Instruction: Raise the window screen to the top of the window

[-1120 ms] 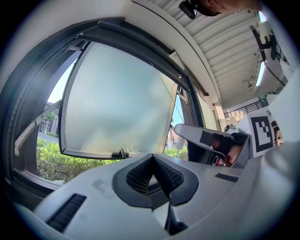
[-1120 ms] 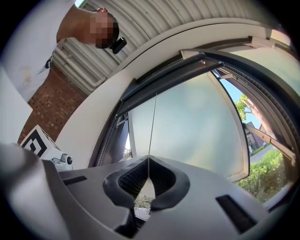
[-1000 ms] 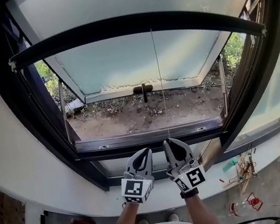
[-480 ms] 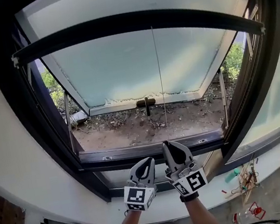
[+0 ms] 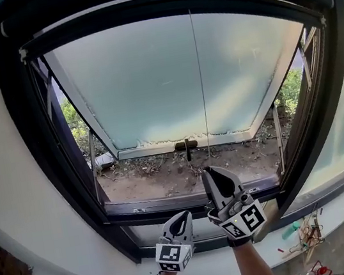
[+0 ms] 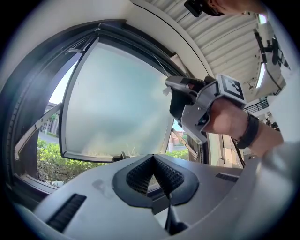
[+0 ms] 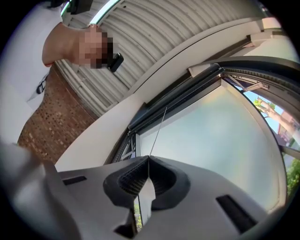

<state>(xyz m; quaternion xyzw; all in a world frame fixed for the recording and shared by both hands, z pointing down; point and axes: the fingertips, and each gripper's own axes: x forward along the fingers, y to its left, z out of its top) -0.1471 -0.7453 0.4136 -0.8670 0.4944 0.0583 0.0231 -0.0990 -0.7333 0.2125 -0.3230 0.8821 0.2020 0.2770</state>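
Note:
The window screen's dark bottom bar lies across the window near the top of the black frame. A thin pull cord hangs from it straight down to my right gripper, which is shut on the cord's lower end in front of the sill. In the right gripper view the cord runs from the closed jaws up to the bar. My left gripper sits lower and to the left, shut and empty; in its own view its pads meet, and the right gripper shows above them.
Beyond the frame a frosted glass sash is pushed outward, with its dark handle at the bottom edge. Dirt ground and shrubs lie outside. Below the white sill, tools and clutter sit on the floor at the right.
My right gripper has risen with the cord in it and tilted upward. The screen's bar has climbed from mid-window to near the top of the frame. The left gripper stayed low.

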